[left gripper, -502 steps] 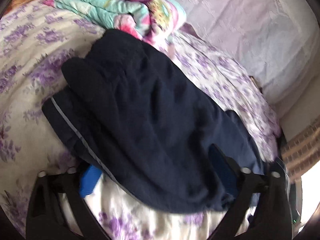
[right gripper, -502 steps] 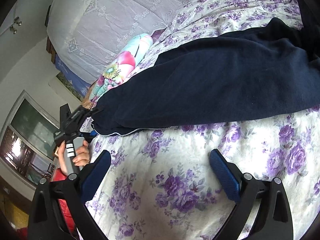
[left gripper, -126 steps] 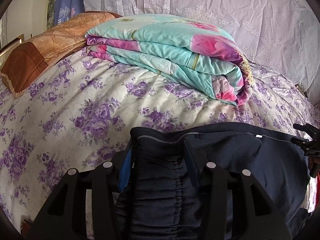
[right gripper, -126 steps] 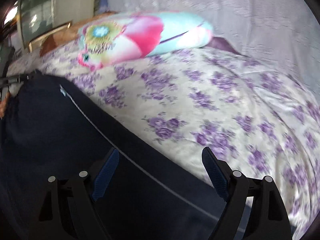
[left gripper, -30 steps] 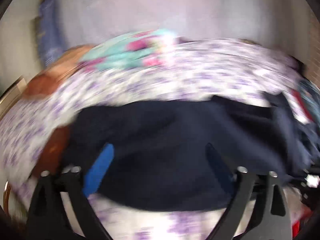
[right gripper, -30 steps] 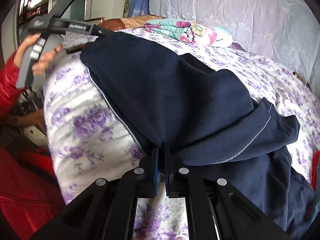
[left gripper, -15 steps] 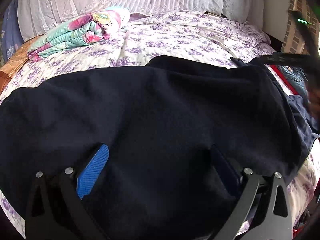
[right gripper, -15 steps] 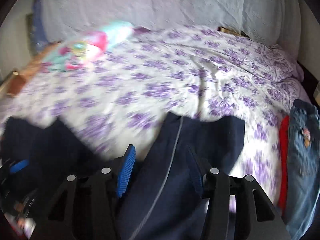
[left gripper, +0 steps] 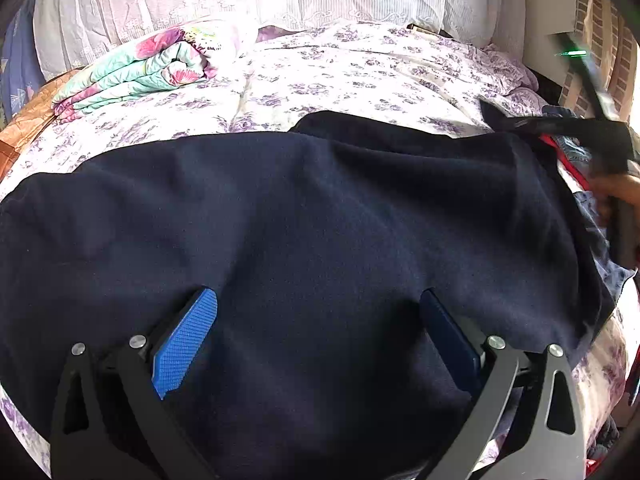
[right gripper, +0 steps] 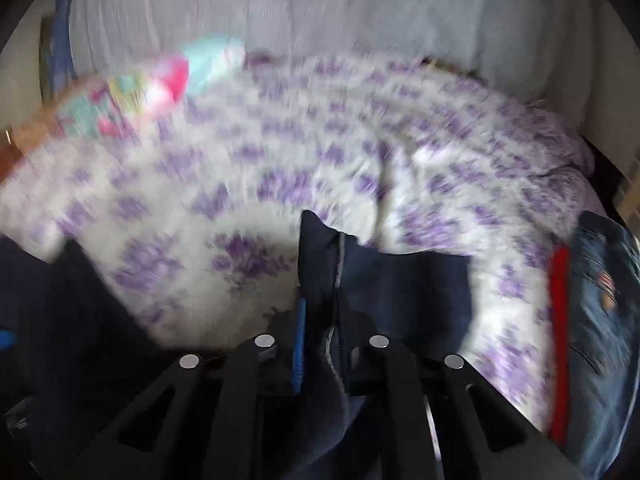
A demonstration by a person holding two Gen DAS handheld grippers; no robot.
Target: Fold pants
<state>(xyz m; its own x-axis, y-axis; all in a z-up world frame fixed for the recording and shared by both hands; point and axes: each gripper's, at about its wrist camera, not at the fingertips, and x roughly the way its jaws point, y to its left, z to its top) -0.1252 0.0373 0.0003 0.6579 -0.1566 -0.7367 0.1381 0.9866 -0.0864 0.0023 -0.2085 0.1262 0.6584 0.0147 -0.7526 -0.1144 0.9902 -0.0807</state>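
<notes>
On the bed [left gripper: 360, 76], our left gripper [left gripper: 318, 334] gapes wide over the pants [left gripper: 320, 220], gripping nothing; our right gripper [right gripper: 320, 344] is closing on their edge.

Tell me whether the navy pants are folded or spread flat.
Folded, not neatly: the navy pants lie doubled across the bedspread, a layer beneath showing at the far edge.

black gripper frames [left gripper: 316, 340], blue pads [left gripper: 186, 342], silver screws [left gripper: 137, 341]
</notes>
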